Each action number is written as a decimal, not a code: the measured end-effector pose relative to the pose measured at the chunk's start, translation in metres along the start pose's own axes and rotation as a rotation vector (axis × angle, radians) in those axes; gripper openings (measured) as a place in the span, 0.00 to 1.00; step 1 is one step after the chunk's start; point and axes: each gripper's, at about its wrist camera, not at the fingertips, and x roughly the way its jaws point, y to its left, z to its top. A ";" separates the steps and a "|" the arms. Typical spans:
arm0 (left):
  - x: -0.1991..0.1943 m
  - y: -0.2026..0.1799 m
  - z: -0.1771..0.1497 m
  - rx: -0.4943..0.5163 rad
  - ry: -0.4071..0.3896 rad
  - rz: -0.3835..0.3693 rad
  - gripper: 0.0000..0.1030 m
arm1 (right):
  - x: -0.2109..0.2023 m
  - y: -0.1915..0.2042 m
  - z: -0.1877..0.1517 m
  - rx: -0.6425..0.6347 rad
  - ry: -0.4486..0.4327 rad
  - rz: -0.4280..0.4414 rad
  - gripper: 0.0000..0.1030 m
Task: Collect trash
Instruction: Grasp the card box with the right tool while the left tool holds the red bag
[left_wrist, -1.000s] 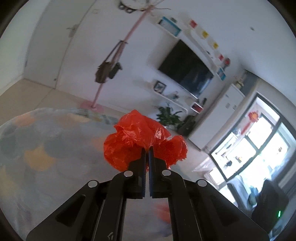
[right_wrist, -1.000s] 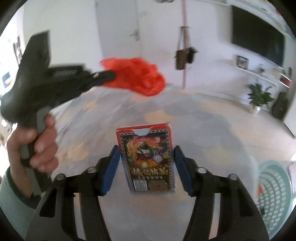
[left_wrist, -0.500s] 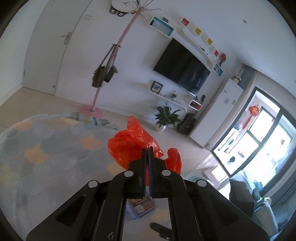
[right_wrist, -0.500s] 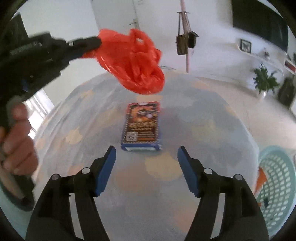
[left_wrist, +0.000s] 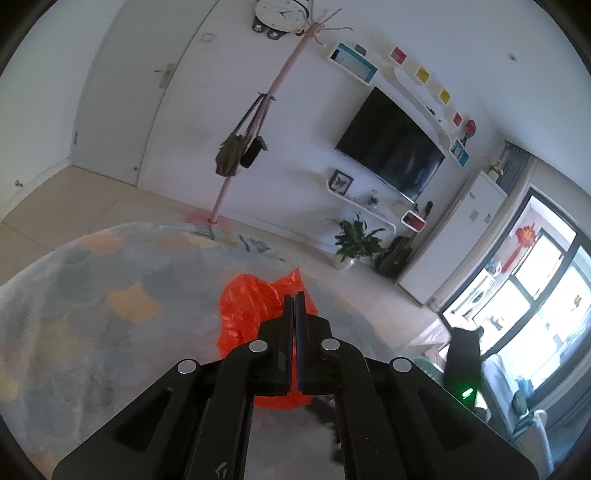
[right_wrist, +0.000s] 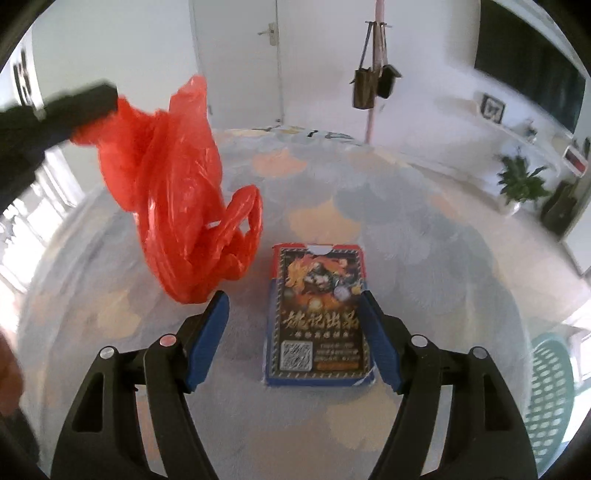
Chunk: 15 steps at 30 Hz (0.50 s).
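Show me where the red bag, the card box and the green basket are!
red bag (right_wrist: 173, 206), right wrist view, on its crinkled middle.
card box (right_wrist: 319, 314), right wrist view, on the picture on its top face.
green basket (right_wrist: 550, 398), right wrist view, on its holey wall.

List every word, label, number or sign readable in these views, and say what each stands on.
"姚记出品": large gold characters, slightly blurred, on the face of the card box lying on the table.
QR code, lower left of the box face: visible, not decodable.
Small print beside the QR code and under the gold characters: too small and blurred to read.
Wall clock: a dial with hands, numerals too small to read.
White fridge: small marks on its door, illegible.
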 end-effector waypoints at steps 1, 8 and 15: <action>-0.001 0.004 -0.001 -0.002 0.000 0.007 0.00 | -0.002 -0.004 -0.001 0.012 -0.003 0.012 0.66; -0.008 0.028 -0.002 -0.045 -0.003 0.044 0.00 | 0.015 -0.007 0.009 0.035 0.046 -0.032 0.76; -0.001 0.050 -0.011 -0.079 0.060 0.112 0.78 | 0.035 -0.012 0.008 0.051 0.069 -0.098 0.76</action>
